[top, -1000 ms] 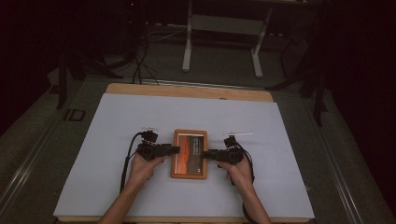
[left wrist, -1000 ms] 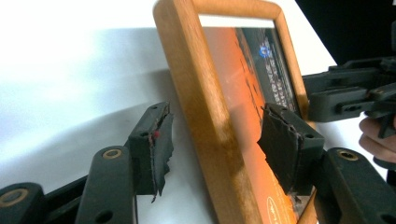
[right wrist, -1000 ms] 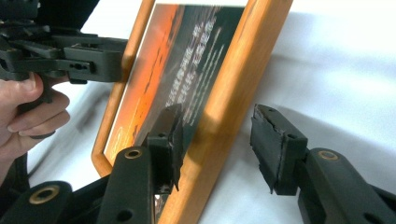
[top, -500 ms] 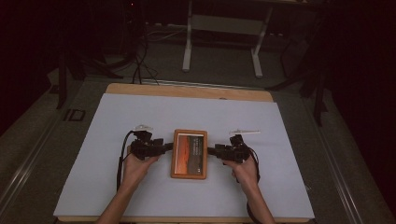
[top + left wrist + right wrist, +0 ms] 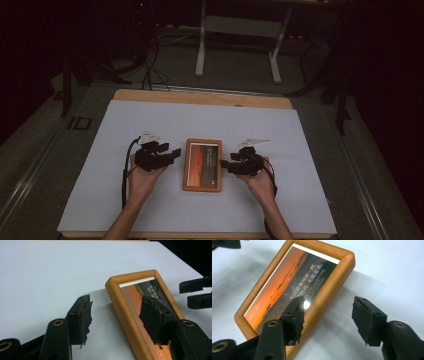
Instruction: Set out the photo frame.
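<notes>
picture frame's (image 5: 130, 315) near end cut off, its print too small

**A white-covered table bearing one framed picture**

A rectangular table with a light wooden top (image 5: 200, 96) stands on a dull grey-green floor (image 5: 35, 165). A smooth pale sheet, white with a faint blue cast (image 5: 150, 120), covers nearly all of the top, leaving a bare wooden strip along the far edge and a thin one along the near edge. One thing lies directly on the sheet: a small rectangular picture frame of orange-brown wood with rounded corners (image 5: 202, 164). It lies flat, face up, around the middle of the table, its long sides running from near to far. Inside is an orange sunset scene with lines of pale lettering.
</notes>
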Available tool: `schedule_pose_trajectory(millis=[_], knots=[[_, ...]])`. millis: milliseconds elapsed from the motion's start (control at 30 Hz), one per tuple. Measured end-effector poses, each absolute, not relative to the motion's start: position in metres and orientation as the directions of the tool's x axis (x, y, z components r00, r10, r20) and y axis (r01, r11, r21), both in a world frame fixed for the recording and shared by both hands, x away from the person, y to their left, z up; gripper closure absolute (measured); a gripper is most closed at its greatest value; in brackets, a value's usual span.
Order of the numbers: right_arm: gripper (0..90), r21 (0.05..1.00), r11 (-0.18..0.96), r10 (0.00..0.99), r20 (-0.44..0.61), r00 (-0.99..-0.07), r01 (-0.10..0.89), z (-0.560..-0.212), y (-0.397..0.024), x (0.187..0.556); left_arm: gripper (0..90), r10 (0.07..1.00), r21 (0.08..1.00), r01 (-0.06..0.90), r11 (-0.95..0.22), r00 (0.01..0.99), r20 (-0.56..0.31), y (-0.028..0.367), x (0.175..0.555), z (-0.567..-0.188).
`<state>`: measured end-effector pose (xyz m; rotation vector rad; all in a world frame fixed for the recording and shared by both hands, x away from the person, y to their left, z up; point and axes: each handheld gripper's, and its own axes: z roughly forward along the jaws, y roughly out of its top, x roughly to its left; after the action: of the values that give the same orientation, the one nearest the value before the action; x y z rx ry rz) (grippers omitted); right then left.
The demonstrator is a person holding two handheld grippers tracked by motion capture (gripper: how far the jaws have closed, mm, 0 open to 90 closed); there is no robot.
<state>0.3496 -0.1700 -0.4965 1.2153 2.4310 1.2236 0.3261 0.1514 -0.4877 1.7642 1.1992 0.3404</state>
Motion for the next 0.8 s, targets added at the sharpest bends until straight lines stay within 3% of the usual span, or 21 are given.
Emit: schedule_pose_trajectory(millis=[133,500,800], knots=[[41.8,0.737,0.373,0.725,0.148,-0.673,0.564,-0.493,-0.164,0.347,42.1,0.834,0.819,0.57,-0.069,0.483,-0.266,0.153,0.324,-0.485],[63.6,0.748,0.394,0.726,0.103,-0.68,0.534,-0.481,-0.157,0.35,42.2,0.839,0.826,0.562,-0.053,0.474,-0.269,0.16,0.32,-0.478],[80.4,0.748,0.428,0.711,0.068,-0.7,0.507,-0.48,-0.141,0.363,42.1,0.838,0.82,0.563,-0.107,0.495,-0.23,0.156,0.317,-0.477]])
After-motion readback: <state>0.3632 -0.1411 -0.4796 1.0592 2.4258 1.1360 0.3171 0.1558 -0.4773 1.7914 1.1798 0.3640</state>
